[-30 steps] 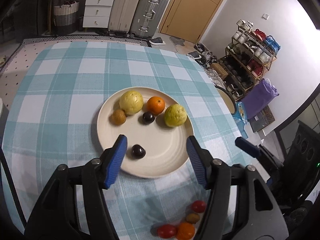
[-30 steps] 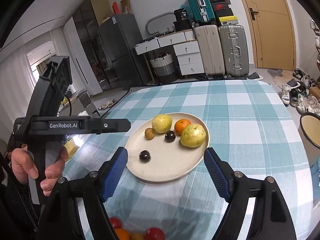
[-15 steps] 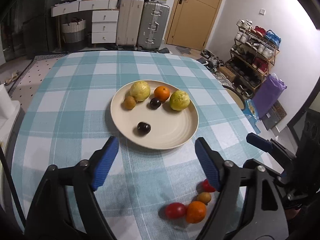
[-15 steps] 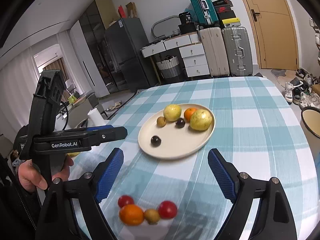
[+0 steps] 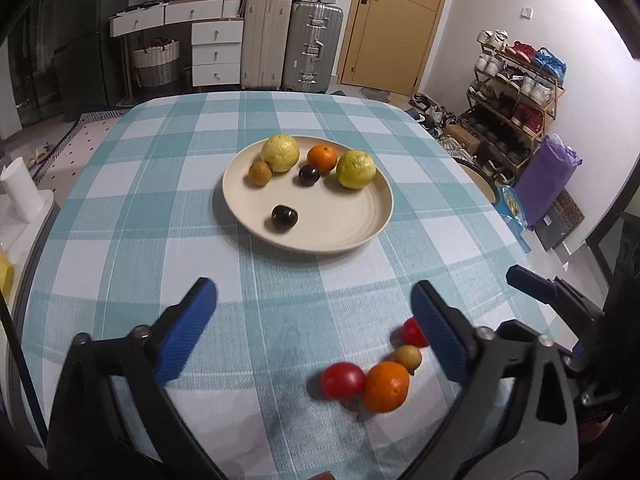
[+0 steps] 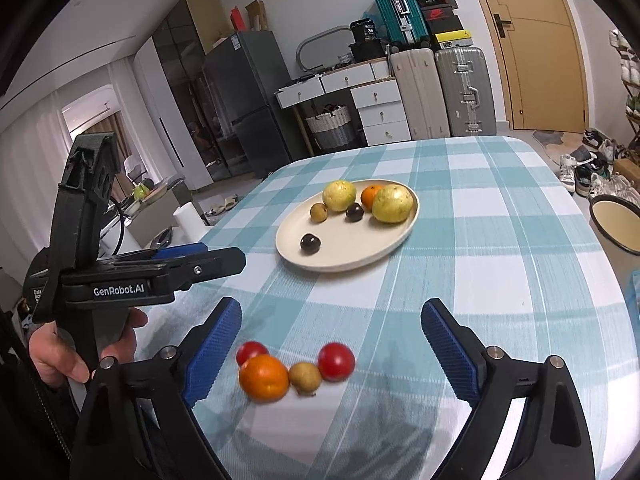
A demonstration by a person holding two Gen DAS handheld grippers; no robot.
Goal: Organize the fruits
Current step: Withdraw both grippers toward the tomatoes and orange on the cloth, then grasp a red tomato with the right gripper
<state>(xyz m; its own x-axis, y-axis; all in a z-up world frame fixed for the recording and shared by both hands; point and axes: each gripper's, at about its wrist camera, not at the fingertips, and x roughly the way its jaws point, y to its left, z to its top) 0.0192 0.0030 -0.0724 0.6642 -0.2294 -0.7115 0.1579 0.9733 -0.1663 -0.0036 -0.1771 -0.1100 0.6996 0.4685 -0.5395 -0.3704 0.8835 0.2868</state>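
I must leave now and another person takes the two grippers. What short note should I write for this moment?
Left gripper: open, empty, above the tablecloth.
Right gripper: open, empty, above the loose fruits.
On the plate: two yellow-green fruits, an orange, a small brown fruit, two dark plums.
Off the plate, near edge: orange, two red tomatoes, one small brown fruit.
Done: six on the plate. Left: these four.

Bare checked surface lies between the plate and the near fruit cluster; nothing blocks it.
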